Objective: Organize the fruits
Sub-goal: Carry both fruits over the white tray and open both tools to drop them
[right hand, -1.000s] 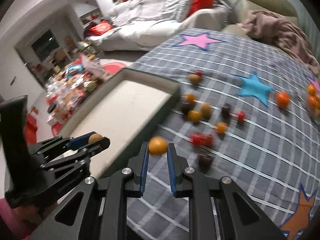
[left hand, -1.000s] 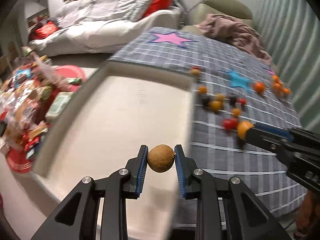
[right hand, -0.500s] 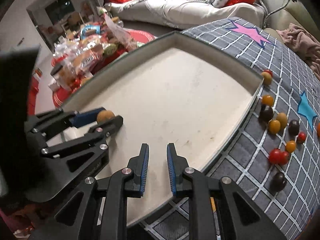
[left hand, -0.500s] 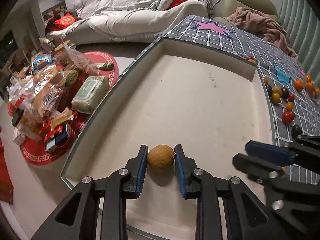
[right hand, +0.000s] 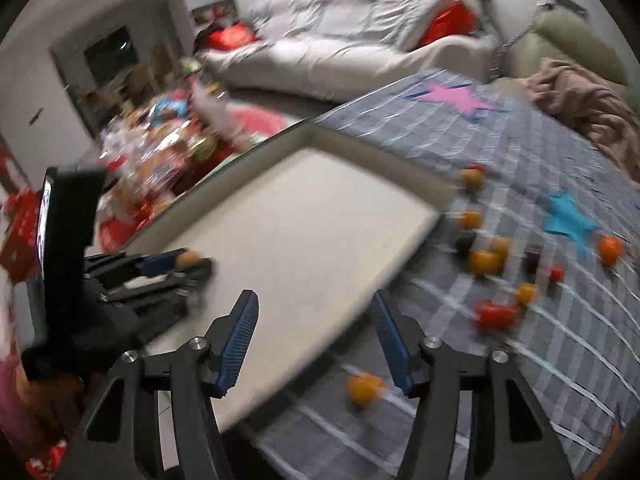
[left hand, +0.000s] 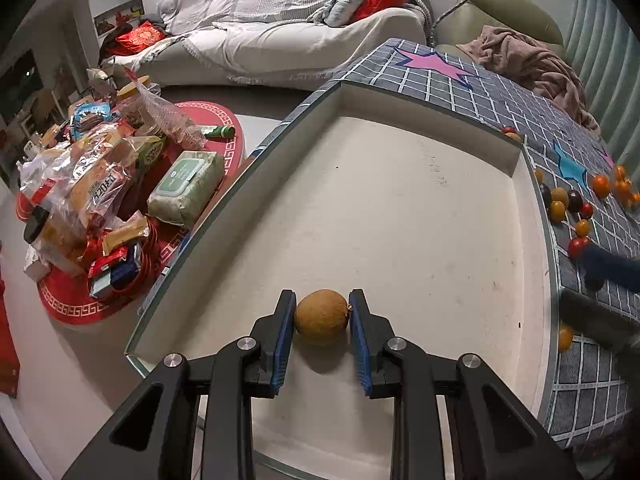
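A round brown fruit [left hand: 322, 317] sits between the blue pads of my left gripper [left hand: 322, 308], which is shut on it just above the floor of the cream tray [left hand: 400, 208], near its front edge. The right wrist view shows that same gripper [right hand: 180, 266] and fruit [right hand: 188, 258] at the left. My right gripper [right hand: 314, 304] hangs over the tray's [right hand: 300, 216] right edge; its jaws are opening, with nothing between the pads. Under it, an orange fruit [right hand: 364, 389] lies on the grey checked cloth [right hand: 520, 380] beside the tray. In the left wrist view the right gripper [left hand: 592, 284] is a dark blur.
Several loose small fruits [right hand: 486, 260], orange, red and dark, are scattered on the cloth right of the tray. A pile of snack packets [left hand: 100, 188] lies on a red mat on the floor to the left. A white sofa [left hand: 280, 40] stands behind.
The left gripper carried the brown fruit in over the tray and lower. The right gripper's jaws went from shut to wide apart, and the orange fruit it held now lies on the cloth.
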The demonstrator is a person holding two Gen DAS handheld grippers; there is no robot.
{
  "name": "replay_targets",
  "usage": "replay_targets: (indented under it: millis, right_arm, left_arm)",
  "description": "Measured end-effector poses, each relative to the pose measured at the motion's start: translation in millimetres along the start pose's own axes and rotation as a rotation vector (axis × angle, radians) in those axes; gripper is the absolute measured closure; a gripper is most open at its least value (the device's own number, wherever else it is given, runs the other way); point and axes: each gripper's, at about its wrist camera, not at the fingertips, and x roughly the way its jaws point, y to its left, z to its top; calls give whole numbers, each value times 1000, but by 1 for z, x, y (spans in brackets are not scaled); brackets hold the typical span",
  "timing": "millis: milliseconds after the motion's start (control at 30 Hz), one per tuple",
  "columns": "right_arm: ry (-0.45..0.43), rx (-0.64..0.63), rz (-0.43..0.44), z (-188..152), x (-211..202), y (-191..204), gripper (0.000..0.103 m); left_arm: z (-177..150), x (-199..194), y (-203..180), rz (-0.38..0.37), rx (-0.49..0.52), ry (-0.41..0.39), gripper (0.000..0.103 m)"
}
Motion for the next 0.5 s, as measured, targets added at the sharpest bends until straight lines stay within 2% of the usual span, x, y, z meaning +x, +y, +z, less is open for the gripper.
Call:
replay_targets:
  millis: [133,367,433,500]
  right_arm:
    - [43,32,-12,-25,-3,-35,40]
    - [95,-30,11,-38,25,-25,40]
    - [104,-56,7,-38,33,-18,44]
    - [107,-75,-6,-39,36,-13,56]
  left_arm:
    - [0,0,-1,7,8,-8,74]
    - [-1,-1,-3,11,11,-6,74]
    - [-1,-2,-4,12,9,-4,74]
    - [-1,-1,-3,14,12,-4,74]
